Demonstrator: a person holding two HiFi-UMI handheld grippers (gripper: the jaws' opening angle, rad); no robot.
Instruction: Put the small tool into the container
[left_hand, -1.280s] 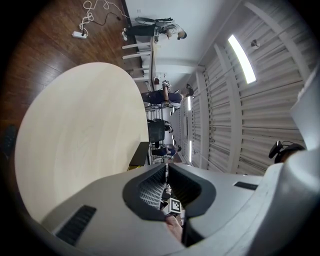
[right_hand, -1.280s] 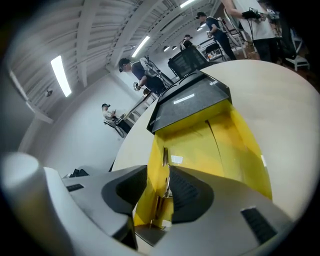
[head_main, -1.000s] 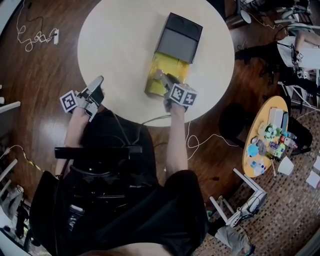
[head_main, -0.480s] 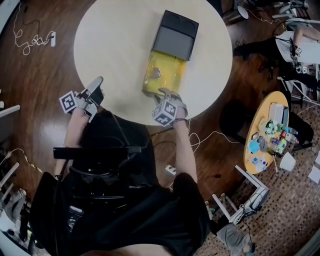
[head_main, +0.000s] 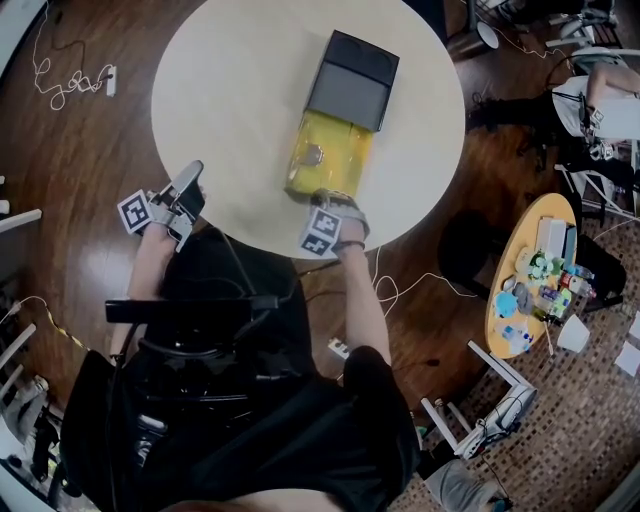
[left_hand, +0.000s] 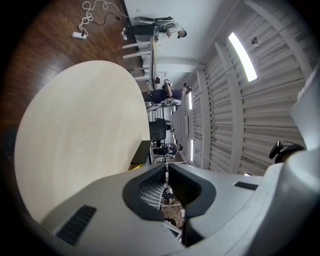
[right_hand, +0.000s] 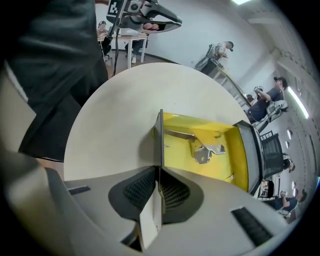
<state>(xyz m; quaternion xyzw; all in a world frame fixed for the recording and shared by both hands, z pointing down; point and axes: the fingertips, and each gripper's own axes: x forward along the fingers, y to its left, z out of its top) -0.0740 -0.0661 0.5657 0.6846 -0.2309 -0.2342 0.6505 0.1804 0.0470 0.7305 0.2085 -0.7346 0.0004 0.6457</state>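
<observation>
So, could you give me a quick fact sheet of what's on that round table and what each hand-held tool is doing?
Table: round, pale
Box: yellow tray pulled partly out of a dark sleeve
In tray: small metal piece
Right tool: jaws have just been closing, pinching the tray's near wall
Left tool: at the table edge, jaws together, empty

One overhead, two low, same table (head_main: 230, 110)

No legible text, brand or number found. Only coded square markers (head_main: 322, 230) on cubes (head_main: 135, 211) atop left gripper (head_main: 190, 178) and right gripper (head_main: 326, 197); finer print possibly blurred.
</observation>
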